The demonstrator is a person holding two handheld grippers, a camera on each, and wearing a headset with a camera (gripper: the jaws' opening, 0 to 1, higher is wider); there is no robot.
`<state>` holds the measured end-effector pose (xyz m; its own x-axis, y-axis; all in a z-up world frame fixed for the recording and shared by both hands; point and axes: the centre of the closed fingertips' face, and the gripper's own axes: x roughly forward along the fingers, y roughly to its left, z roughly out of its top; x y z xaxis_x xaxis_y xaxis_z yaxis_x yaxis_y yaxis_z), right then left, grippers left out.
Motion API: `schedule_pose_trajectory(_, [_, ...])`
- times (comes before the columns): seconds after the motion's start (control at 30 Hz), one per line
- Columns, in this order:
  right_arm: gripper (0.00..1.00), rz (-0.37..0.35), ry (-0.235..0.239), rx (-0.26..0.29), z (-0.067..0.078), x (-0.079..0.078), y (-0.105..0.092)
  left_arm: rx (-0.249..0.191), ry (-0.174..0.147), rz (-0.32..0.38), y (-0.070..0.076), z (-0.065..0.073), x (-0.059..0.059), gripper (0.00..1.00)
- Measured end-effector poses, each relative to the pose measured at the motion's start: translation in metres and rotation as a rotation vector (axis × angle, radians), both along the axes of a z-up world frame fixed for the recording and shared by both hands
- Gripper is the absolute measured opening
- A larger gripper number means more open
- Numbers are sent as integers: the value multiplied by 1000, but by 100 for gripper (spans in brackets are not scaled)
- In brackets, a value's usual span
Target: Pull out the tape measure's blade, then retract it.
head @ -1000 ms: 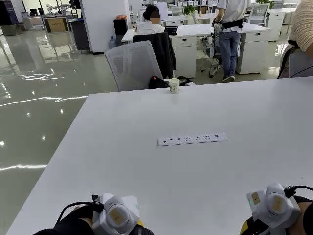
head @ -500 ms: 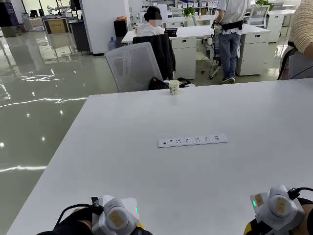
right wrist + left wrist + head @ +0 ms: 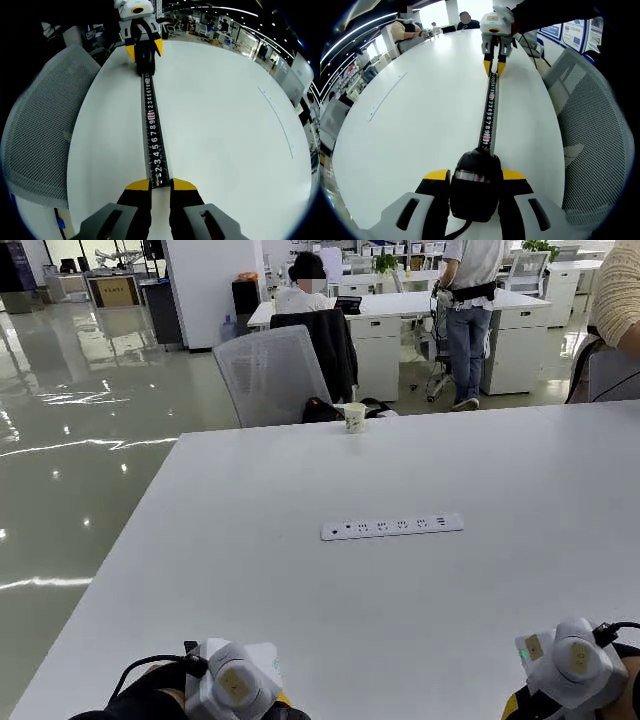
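Two grippers hold one stretched line between them. Over the wide white worktop (image 3: 400, 590), on the person's side of the long white power strip (image 3: 392, 526), the black numbered steel blade (image 3: 152, 135) runs straight and low, probably so that it cannot sag or twist. The left gripper (image 3: 476, 175) has its fingers clamped round the rounded black tape measure case (image 3: 475, 192) to anchor it. The right gripper (image 3: 160, 185) pinches the blade's end. The end hook is hidden between those fingers. Whether the blade touches the surface cannot be told, and the head view's lower edge cuts off both grippers.
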<state>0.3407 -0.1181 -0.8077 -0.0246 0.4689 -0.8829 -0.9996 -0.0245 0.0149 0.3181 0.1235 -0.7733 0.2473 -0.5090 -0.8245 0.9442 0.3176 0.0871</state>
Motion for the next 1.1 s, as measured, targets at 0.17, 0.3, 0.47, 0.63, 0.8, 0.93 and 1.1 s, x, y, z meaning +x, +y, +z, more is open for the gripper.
schedule_pose_trajectory(0.17, [10,-11,-3,-4,0,0,1,-4,10,12,-1,0,0,32])
schedule_pose_trajectory(0.3, [11,-11,-7,-28,1,0,3,3,-3,-14,-3,0,0,33])
schedule_pose_trajectory(0.47, [12,-4,-13,-62,-1,1,3,19,-26,-20,-3,-2,2,33])
schedule_pose_trajectory(0.63, [12,-43,-4,-61,1,1,3,11,-22,6,-2,-2,4,35])
schedule_pose_trajectory(0.8, [13,-31,-21,-91,1,1,4,13,-7,29,0,-2,4,35])
schedule_pose_trajectory(0.93, [13,-48,-19,-97,0,2,3,36,10,56,6,-5,3,36])
schedule_pose_trajectory(1.1, [18,-71,-69,-42,2,5,5,12,17,108,11,1,6,43])
